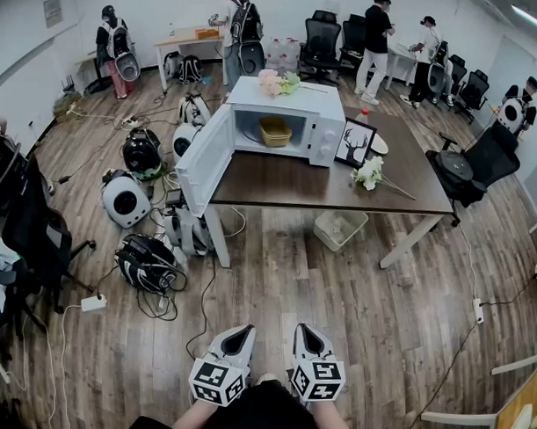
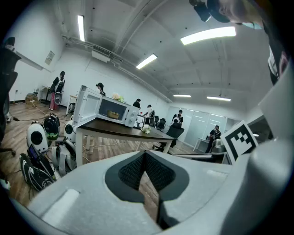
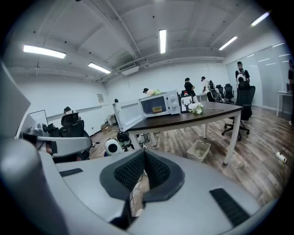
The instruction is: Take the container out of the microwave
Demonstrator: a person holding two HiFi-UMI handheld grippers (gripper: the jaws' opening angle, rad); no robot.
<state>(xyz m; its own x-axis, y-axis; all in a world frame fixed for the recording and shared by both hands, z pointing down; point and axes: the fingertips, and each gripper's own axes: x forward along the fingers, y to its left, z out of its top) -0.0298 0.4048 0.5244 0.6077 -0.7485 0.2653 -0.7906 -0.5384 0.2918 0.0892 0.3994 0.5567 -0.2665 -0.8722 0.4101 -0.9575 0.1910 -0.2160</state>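
Observation:
A white microwave (image 1: 287, 121) stands on the dark table (image 1: 285, 187) with its door (image 1: 205, 159) swung wide open to the left. Inside sits a yellow container (image 1: 275, 131), also seen small in the left gripper view (image 2: 110, 114) and the right gripper view (image 3: 157, 109). Both grippers hang low in front of me, far from the table. My left gripper (image 1: 247, 328) is shut with nothing in it, its tips meeting (image 2: 144, 152). My right gripper (image 1: 301, 327) is shut and empty too (image 3: 144, 152).
A framed deer picture (image 1: 355, 145) and white flowers (image 1: 370, 174) lie right of the microwave. A white basket (image 1: 340, 229) sits under the table. Backpacks, helmets and cables (image 1: 147, 257) crowd the floor at left. Office chairs (image 1: 478, 162) and several people stand behind.

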